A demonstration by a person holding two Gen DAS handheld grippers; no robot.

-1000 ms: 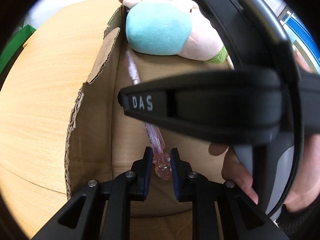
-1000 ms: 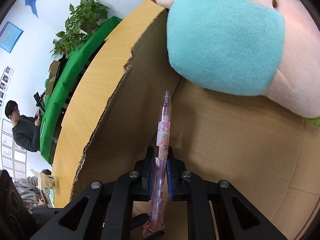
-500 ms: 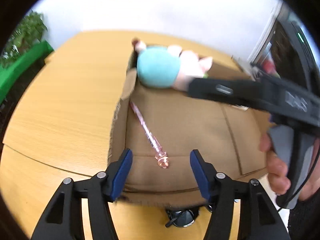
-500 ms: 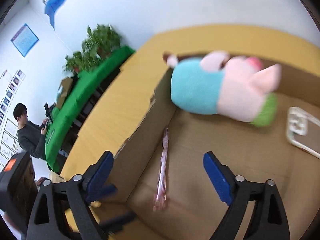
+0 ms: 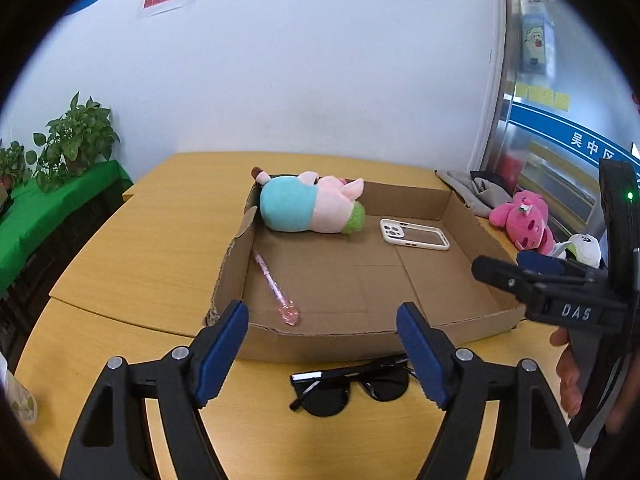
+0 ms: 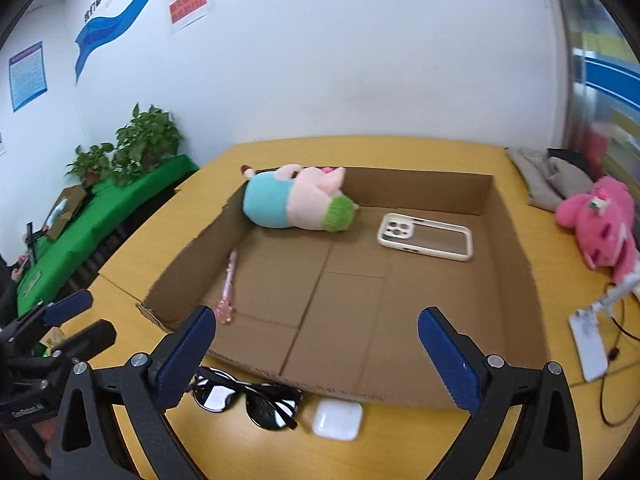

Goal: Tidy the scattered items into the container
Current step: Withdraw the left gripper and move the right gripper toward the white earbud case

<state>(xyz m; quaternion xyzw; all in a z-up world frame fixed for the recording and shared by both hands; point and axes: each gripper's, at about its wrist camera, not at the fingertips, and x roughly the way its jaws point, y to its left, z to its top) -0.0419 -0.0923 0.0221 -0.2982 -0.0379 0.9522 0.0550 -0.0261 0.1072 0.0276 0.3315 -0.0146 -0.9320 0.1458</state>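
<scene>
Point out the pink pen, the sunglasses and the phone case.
pink pen (image 5: 271, 281), left wrist view, mid-barrel.
sunglasses (image 6: 266, 407), right wrist view, right-hand lens.
phone case (image 6: 426, 236), right wrist view, clear back panel.

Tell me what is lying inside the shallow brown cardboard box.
Inside the shallow brown cardboard box lie a pink and turquoise plush toy, a clear phone case with a cream rim and a pink transparent pen. Whatever is under the plush toy is covered.
</scene>
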